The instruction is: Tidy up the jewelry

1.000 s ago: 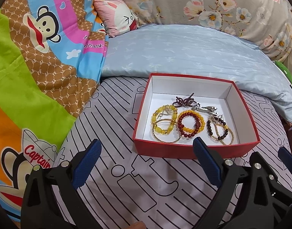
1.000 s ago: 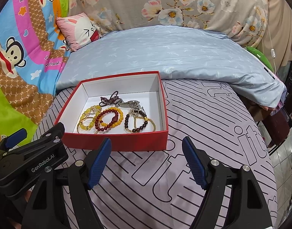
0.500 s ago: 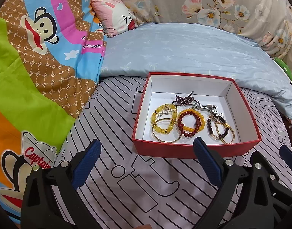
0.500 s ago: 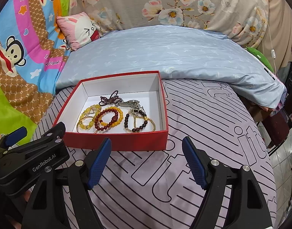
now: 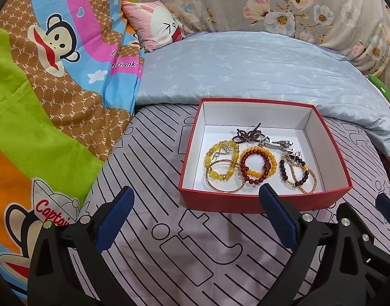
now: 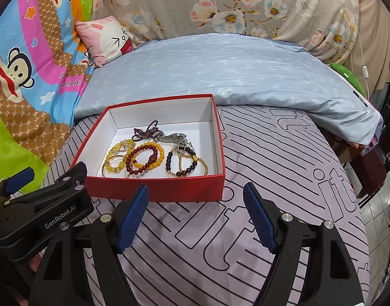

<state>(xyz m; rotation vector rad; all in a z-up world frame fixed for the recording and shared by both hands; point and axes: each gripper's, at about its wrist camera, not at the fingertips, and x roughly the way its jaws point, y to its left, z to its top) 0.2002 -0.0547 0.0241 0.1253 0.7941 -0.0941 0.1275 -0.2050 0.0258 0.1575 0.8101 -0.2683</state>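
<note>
Both grippers, left gripper [image 5: 196, 216] and right gripper [image 6: 196, 215], spread wide, nothing between the pads. Beaded and metal bracelets [image 5: 256, 164] sit bunched in the open red cardboard box [image 5: 267, 201] at 12 o'clock on the striped bedspread [image 6: 271, 178]. Probably light, limp, slippery and snag-prone; pinch one strand at its outer arc. Overlaps hide which loops interlock; silver clasp piece [image 6: 173, 137] unclear.

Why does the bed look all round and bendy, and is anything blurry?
Left wrist view: the fisheye lens bends the striped sheet and darkens the corners; the red box looks sharp. Right wrist view: same bending, the beads look crisp, soft shadows only.
</note>
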